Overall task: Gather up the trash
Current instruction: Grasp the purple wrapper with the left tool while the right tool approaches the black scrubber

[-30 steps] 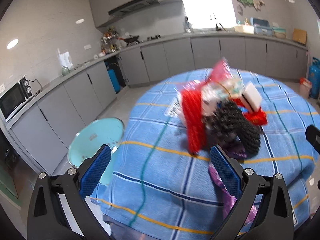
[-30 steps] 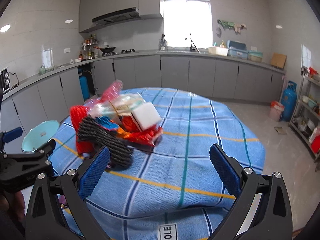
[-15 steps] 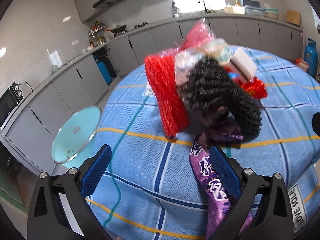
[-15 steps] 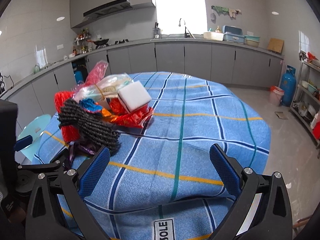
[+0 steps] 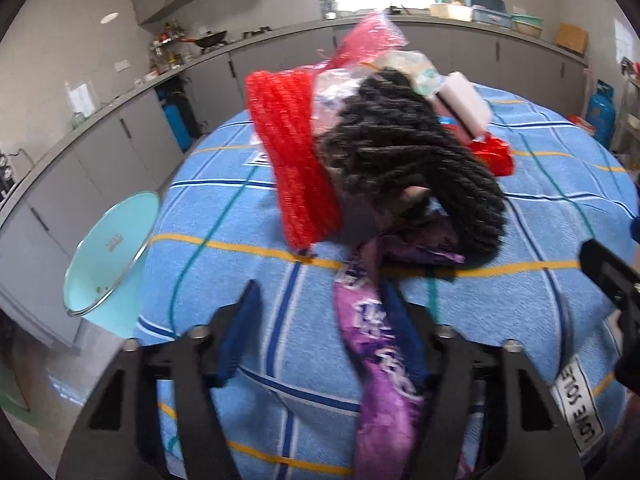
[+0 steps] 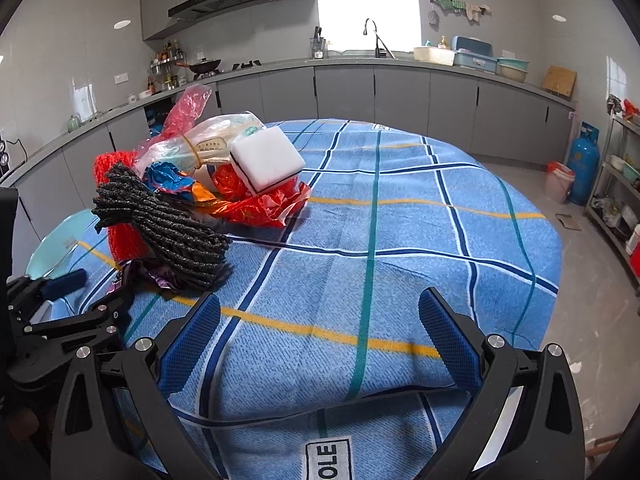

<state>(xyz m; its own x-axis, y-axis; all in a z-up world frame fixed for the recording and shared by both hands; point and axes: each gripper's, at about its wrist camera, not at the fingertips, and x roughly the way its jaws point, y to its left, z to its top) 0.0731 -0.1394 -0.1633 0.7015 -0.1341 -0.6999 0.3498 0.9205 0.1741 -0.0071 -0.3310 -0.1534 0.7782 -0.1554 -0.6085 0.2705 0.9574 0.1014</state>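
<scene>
A heap of trash lies on the blue checked tablecloth [image 6: 400, 220]: a red mesh roll [image 5: 296, 160], a black coiled cord [image 5: 408, 160], a white sponge [image 5: 464, 108], crumpled bags and a purple wrapper [image 5: 376, 344]. My left gripper [image 5: 320, 292] is low over the near end of the wrapper and its jaws are closing. The wrapper lies between them against the right finger, while the left pad stands clear of it. My right gripper [image 6: 320, 298] hangs open over bare cloth to the right of the heap [image 6: 224, 176], with nothing between its fingers.
A pale blue round glass lid [image 5: 112, 252] sits beside the table's left edge. Grey kitchen cabinets [image 6: 400, 92] run along the far walls. A blue gas cylinder [image 6: 582, 160] and a metal shelf stand at the right. The cloth's right half [image 6: 480, 208] is bare.
The left gripper has sunk toward the table and come closer to the heap; its jaws have narrowed around the purple wrapper. The right gripper has dropped lower over the cloth.
</scene>
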